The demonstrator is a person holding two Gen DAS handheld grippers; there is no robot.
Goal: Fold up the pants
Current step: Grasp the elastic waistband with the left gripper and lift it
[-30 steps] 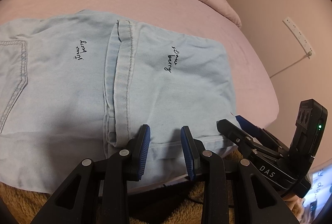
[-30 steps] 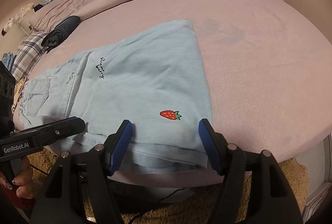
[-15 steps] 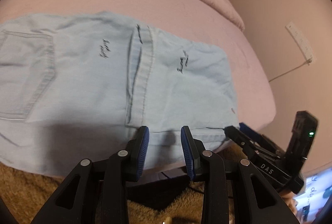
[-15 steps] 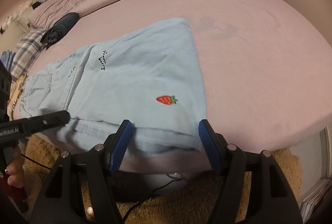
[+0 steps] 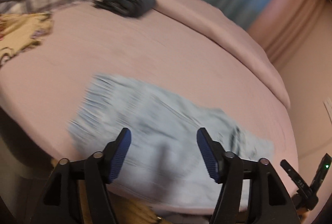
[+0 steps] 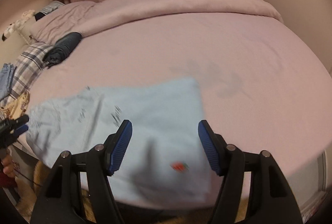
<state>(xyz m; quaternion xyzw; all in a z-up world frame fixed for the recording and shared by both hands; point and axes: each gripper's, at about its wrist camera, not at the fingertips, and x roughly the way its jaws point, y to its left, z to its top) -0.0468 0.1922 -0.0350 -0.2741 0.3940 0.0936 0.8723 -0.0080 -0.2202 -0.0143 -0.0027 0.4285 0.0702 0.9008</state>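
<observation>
One pants (image 6: 124, 126), one dark bundle (image 6: 63, 49), two pillows (image 6: 60, 18).

The pants (image 6: 145, 120) are soft, matt, pale blue denim cloth, with a small embroidered-looking strawberry (image 6: 179, 167) in red and green. The sheet (image 6: 228, 53) under them is matt pink cloth, smooth with faint creases. The left gripper (image 5: 164, 153) and right gripper (image 6: 165, 147) have matt black plastic arms, shiny metal pivot pins and ribbed blue rubbery pads (image 6: 122, 145). The pillow (image 6: 29, 60) is plaid woven cloth; the dark bundle (image 6: 64, 47) looks like matt knit.
</observation>
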